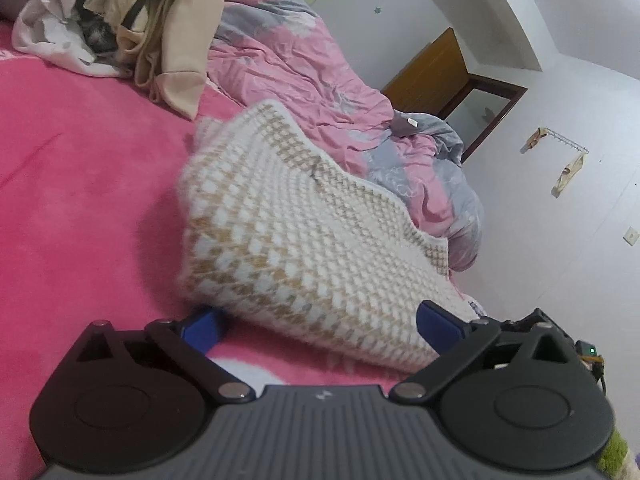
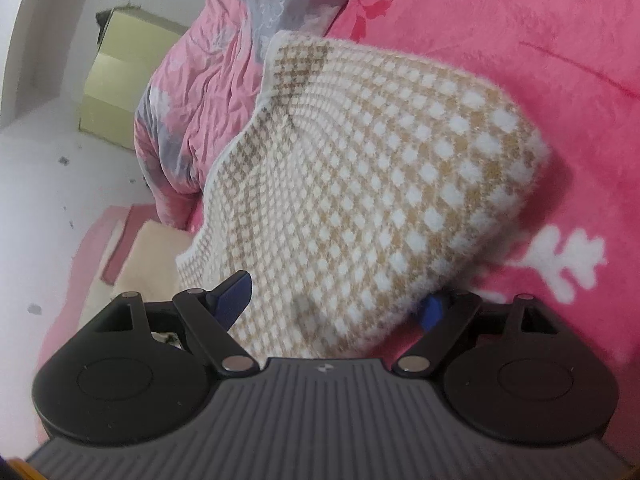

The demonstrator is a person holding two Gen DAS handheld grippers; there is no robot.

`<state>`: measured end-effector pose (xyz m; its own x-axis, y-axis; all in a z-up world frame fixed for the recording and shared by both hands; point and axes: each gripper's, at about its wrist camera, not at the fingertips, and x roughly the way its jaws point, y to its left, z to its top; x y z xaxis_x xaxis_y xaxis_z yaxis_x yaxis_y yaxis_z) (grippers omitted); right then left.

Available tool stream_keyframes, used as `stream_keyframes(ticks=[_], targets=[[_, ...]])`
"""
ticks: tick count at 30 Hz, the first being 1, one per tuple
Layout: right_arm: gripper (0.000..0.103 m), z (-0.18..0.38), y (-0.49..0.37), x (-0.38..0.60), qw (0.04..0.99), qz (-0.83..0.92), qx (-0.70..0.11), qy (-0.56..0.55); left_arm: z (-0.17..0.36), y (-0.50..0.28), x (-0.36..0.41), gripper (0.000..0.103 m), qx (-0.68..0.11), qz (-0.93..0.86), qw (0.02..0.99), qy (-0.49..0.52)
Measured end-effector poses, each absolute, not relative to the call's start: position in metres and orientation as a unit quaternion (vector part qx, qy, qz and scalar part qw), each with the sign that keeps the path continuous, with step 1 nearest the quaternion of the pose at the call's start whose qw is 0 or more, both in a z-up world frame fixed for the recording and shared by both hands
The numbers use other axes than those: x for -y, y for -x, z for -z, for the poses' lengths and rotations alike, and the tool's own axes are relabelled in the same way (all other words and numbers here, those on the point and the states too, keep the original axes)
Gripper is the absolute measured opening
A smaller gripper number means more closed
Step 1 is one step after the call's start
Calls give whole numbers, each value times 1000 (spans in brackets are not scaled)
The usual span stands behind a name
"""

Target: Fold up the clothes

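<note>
A folded knit garment [image 1: 304,236], white with a tan check pattern, lies partly raised over the pink bed cover [image 1: 80,200] and casts a shadow on it. Its near edge reaches in between the blue fingers of my left gripper [image 1: 318,326], whose jaws stand wide apart on either side of the cloth. In the right wrist view the same garment [image 2: 372,184] fills the middle. Its near edge sits between the widely spread fingers of my right gripper [image 2: 336,300]. The garment looks slightly blurred.
A crumpled pink and grey duvet [image 1: 320,80] lies behind the garment at the bed's edge. A heap of beige and white clothes [image 1: 132,24] sits at the far left of the bed. A yellow-green cabinet [image 2: 120,80] and a pale floor [image 2: 48,184] lie beyond.
</note>
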<state>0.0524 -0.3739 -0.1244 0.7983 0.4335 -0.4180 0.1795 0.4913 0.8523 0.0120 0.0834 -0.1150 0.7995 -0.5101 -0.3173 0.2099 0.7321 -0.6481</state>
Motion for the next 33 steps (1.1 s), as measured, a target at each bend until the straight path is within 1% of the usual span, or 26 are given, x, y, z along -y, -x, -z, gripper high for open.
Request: stream_keyframes(ticks=[4, 7, 8, 10, 11, 12, 13, 14, 17, 18, 19, 20, 25, 28, 29, 30, 31, 32, 33], targets=[[84, 129, -58, 375, 798, -79, -293, -520, 118, -23, -77, 101, -231, 194, 897, 324], [84, 132, -62, 377, 791, -79, -283, -536, 117, -31, -73, 99, -220, 178, 895, 344], [83, 133, -64, 377, 790, -79, -279, -540, 117, -34, -72, 95, -217, 171, 895, 350], [81, 136, -71, 377, 794, -77, -272, -539, 116, -43, -70, 80, -220, 149, 895, 357], [73, 137, -74, 377, 796, -76, -268, -538, 116, -47, -69, 63, -227, 134, 895, 359], [65, 138, -78, 377, 797, -75, -264, -538, 116, -52, -69, 42, -237, 119, 894, 360], [46, 140, -81, 377, 799, -73, -260, -537, 116, -56, -70, 36, -247, 110, 892, 363], [28, 141, -83, 377, 801, -73, -257, -536, 116, -58, -71, 24, -252, 111, 888, 369], [18, 143, -80, 380, 805, -78, -246, -534, 107, -49, -73, 12, -242, 112, 894, 359], [15, 142, -78, 380, 807, -82, -241, -532, 102, -44, -73, 11, -235, 113, 900, 349], [10, 138, -72, 381, 813, -91, -232, -526, 97, -38, -72, 11, -229, 115, 904, 342], [8, 134, -66, 383, 818, -99, -223, -521, 93, -32, -71, 11, -226, 119, 907, 336], [7, 122, -30, 395, 825, -134, -211, -507, 76, 10, -67, 11, -222, 143, 916, 302], [7, 122, 0, 402, 823, -149, -217, -504, 78, 39, -69, 11, -238, 156, 916, 284], [7, 123, 10, 403, 822, -155, -223, -500, 83, 44, -69, 14, -250, 159, 914, 278], [7, 126, 17, 405, 822, -161, -232, -494, 88, 46, -70, 21, -267, 165, 911, 269], [9, 130, 22, 408, 821, -166, -243, -490, 93, 47, -73, 25, -284, 168, 906, 264], [14, 135, 25, 410, 818, -165, -255, -488, 97, 48, -77, 33, -296, 169, 902, 267], [16, 140, 28, 413, 815, -164, -267, -487, 100, 50, -82, 40, -304, 170, 898, 270]])
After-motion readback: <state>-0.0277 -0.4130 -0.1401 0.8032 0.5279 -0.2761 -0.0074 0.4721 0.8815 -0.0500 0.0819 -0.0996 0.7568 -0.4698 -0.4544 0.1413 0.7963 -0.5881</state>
